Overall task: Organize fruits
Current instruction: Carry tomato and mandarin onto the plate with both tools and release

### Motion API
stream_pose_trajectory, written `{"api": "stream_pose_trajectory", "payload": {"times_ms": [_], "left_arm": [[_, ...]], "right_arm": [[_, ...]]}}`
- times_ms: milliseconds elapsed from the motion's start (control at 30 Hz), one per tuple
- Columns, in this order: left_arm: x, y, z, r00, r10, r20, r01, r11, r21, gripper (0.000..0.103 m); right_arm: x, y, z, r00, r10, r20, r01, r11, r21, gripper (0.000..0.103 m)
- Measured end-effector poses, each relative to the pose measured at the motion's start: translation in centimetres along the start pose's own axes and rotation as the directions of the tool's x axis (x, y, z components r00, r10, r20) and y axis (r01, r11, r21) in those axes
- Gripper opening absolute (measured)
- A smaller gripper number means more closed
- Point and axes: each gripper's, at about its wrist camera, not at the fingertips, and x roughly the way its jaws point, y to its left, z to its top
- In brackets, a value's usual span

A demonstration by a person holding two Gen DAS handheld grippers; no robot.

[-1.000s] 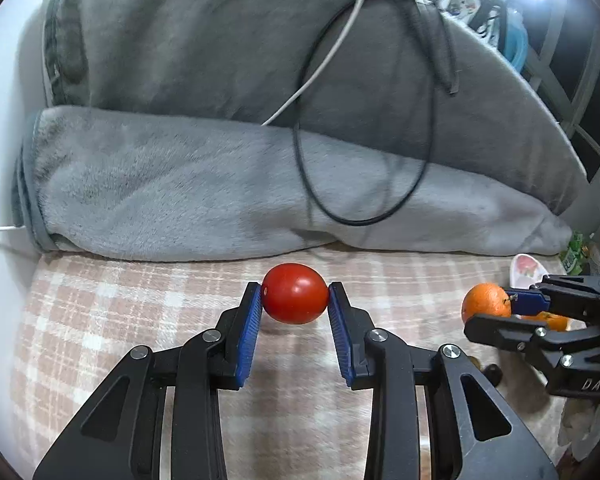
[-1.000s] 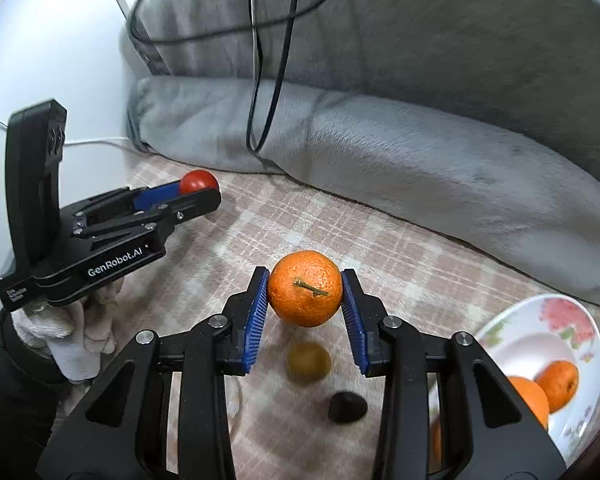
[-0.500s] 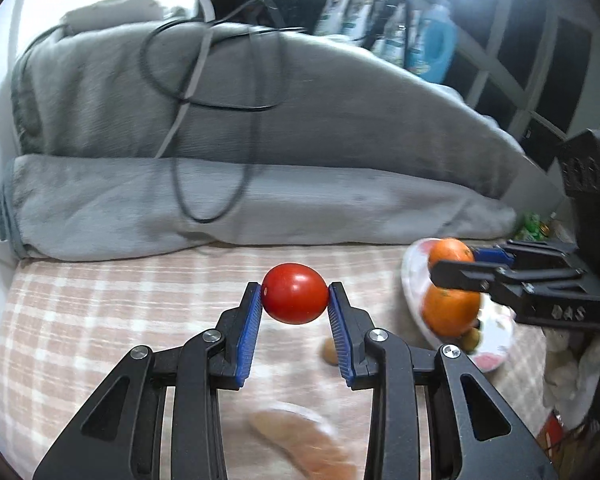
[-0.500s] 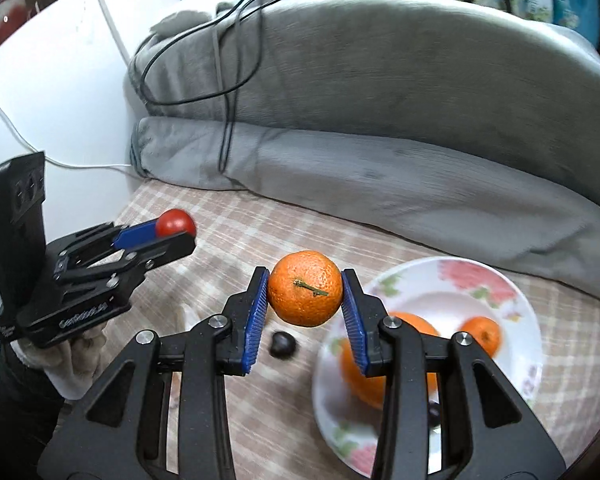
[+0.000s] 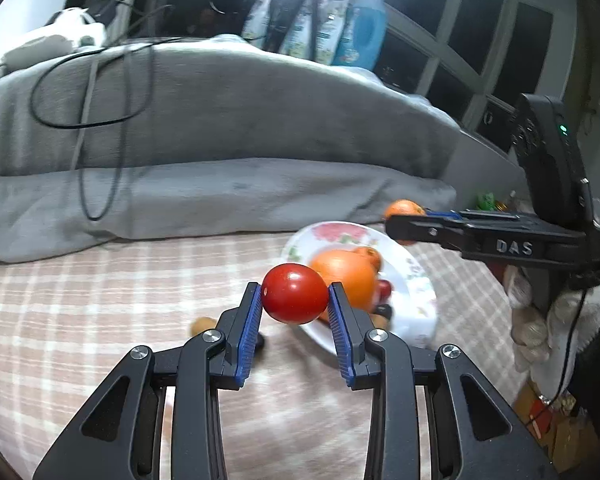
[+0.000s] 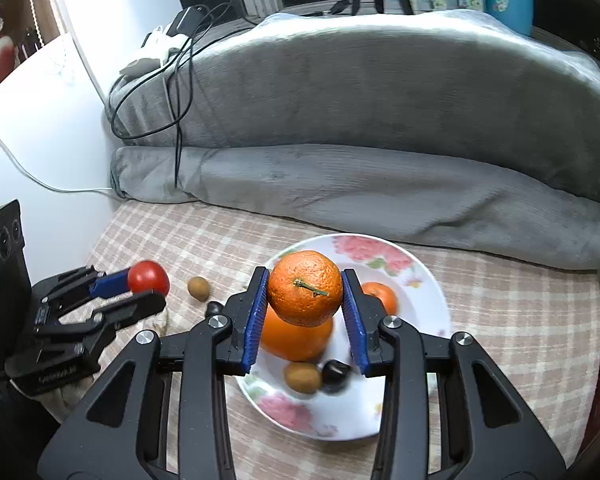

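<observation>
My left gripper (image 5: pixel 294 300) is shut on a red tomato (image 5: pixel 294 298), held in the air just left of a white flowered plate (image 5: pixel 413 276). My right gripper (image 6: pixel 304 289) is shut on a mandarin (image 6: pixel 304 288) with a small green stem, hovering over the same plate (image 6: pixel 427 284). On the plate lie a large orange (image 6: pixel 296 340), a smaller mandarin (image 6: pixel 381 296), a brown kiwi (image 6: pixel 303 377) and a dark round fruit (image 6: pixel 335 370). The left gripper with the tomato (image 6: pixel 148 277) shows at the left of the right wrist view.
A kiwi (image 6: pixel 198 288) and a small dark fruit (image 6: pixel 212 309) lie on the checked cloth (image 6: pixel 519 320) left of the plate. Folded grey blankets (image 6: pixel 379 188) with black cables (image 6: pixel 172 60) bank up behind. A white wall (image 6: pixel 40 128) closes the left side. Bottles (image 5: pixel 359 32) stand on the sill.
Both grippers have travelled to the right and risen a little, each keeping its fruit. The plate, first at the edge, now lies under the right gripper and beside the left.
</observation>
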Motion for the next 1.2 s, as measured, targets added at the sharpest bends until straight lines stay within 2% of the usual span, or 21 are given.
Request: {"api": "stream_pose_trajectory", "payload": {"times_ms": [267,733,1200], "left_arm": [[0.9,-3.6,-0.5,0.999,-0.03,-0.015,0.031,0.999,0.038,0.032],[3.2,-7.7,-1.2,0.997,-0.053,-0.054,0.058,0.995,0.085,0.032],[5.8,-9.5,-1.2,0.993,-0.056,-0.101,0.068,0.991,0.118,0.032]], "right_arm": [[-1.1,-2.3,-0.7,1.0,-0.002,0.012,0.002,1.0,0.014,0.038],[-0.4,-4.7,-1.2,1.0,0.023,0.0,-0.023,0.999,0.046,0.038],[2.3,-6.3,-1.0,0.996,0.077,-0.052,-0.073,0.995,0.075,0.038]]}}
